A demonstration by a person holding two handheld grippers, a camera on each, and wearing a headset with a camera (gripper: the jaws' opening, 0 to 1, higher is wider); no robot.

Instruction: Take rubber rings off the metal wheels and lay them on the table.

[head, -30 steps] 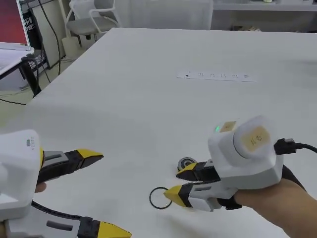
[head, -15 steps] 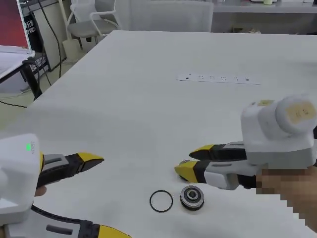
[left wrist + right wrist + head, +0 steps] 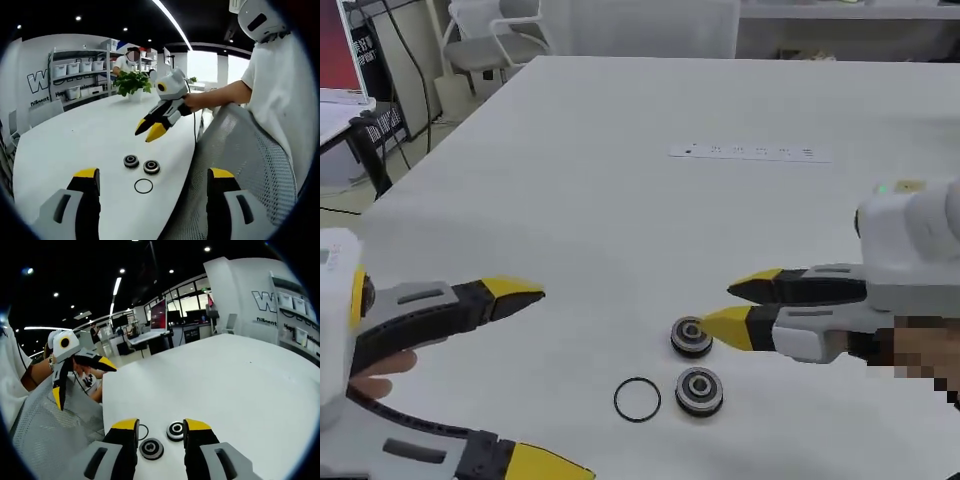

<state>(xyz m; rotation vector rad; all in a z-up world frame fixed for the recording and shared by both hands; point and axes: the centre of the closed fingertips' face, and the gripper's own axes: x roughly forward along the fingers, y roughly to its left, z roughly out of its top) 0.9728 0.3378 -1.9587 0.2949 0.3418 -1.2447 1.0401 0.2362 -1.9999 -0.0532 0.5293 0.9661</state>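
One rubber ring [image 3: 637, 399] lies flat and loose on the white table [image 3: 620, 180], close to the near edge. In the head view it sits just left of the nearer wheel [image 3: 699, 391], not touching it. The farther wheel [image 3: 691, 337] lies flat just beyond, apart from both. Each wheel shows a dark outer band around a metal hub.

The right gripper [image 3: 740, 305] has its yellow-tipped fingers [image 3: 728, 326] parted a little and holds nothing. The lower tip is just beside the farther wheel, and in the left gripper view the tool hangs above the table.

The left gripper [image 3: 535, 385] has its fingers spread wide and empty, well left of the ring.

A power strip [image 3: 750, 153] lies far across the table. A mesh chair [image 3: 235, 150] stands at the near edge.
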